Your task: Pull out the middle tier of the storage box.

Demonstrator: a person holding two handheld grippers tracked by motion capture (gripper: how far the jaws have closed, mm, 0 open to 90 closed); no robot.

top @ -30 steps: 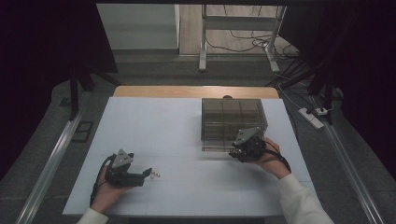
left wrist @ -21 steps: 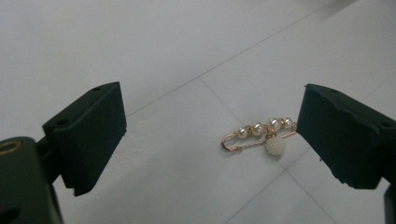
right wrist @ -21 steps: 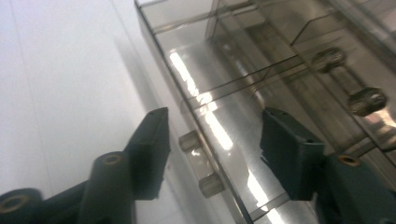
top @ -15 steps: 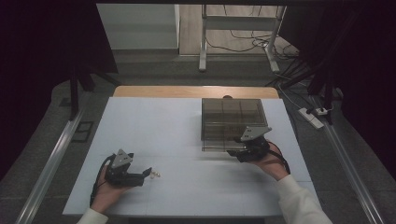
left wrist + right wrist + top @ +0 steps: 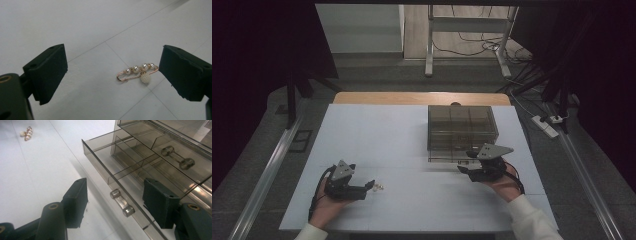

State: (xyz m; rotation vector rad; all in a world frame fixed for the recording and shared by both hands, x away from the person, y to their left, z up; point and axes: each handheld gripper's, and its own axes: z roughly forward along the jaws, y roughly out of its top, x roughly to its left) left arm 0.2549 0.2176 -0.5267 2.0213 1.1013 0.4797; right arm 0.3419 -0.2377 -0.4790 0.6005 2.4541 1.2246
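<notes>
Now the drawer [image 5: 125,182] of the box [image 5: 462,127] stands pulled out, and the right hand-held gripper [image 5: 113,206] has just been opening, jaws straddling the handle [image 5: 122,202] without pressing (released, so the drawer is ready); the left hand-held gripper [image 5: 112,75] gapes wide around the brooch [image 5: 138,73] lying on the tabletop [image 5: 412,135], gripping nothing.

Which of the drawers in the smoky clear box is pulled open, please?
The bottom drawer is open: it juts out toward the right gripper, whose open jaws flank its clear bar handle. The drawer above sits flush and closed.
</notes>
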